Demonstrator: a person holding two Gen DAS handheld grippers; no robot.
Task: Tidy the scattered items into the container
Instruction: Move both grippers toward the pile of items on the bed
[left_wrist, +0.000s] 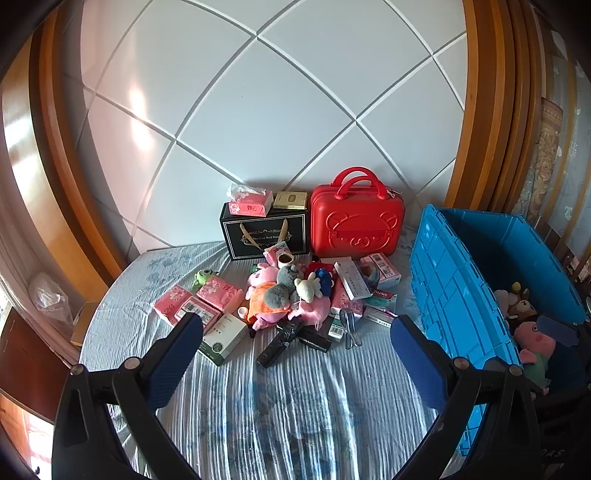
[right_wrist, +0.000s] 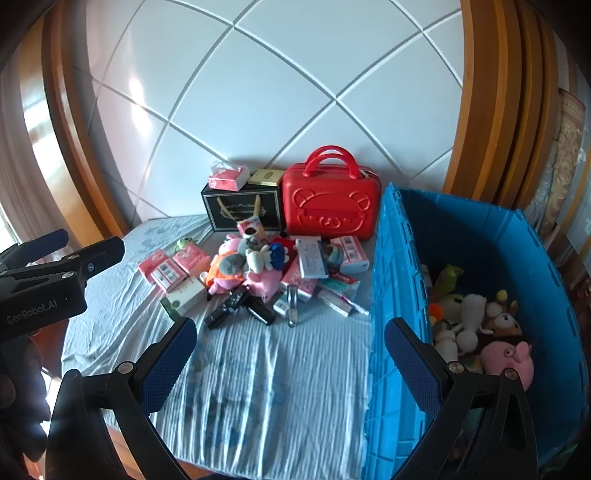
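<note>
Nearest the lens, the left gripper (left_wrist: 295, 339) hangs over the striped blue bedsheet (left_wrist: 295, 406) with its fingers spread wide and nothing between them; the right gripper (right_wrist: 290, 341) is equally wide and empty, its right finger (right_wrist: 413, 365) overlapping the rim of the blue plastic crate (right_wrist: 391, 295). The crate stands at three o'clock of the bed, its long axis running from near to far, its open mouth up; its near end is cut off by the frame edge. Inside lie a pink pig plush (right_wrist: 511, 360), a white plush (right_wrist: 469, 317) and a brown bear plush (right_wrist: 504, 321), partly hidden behind the finger. Beyond the grippers, toward twelve o'clock, the scattered pile sits mid-bed: black tubes (left_wrist: 284, 341), a green-and-white box (left_wrist: 223, 336), pink tissue packs (left_wrist: 199, 299), a heap of plush toys (left_wrist: 284, 291), medicine cartons (left_wrist: 352, 278) whose print is too small to read, and a small green plush (left_wrist: 202, 277) at ten o'clock. Farthest, against the white quilted headboard (left_wrist: 266, 110), stand a black gift bag (left_wrist: 264, 230) topped by a tissue pack and gold box, and a red bear-embossed case (left_wrist: 356, 221), handles up.
</note>
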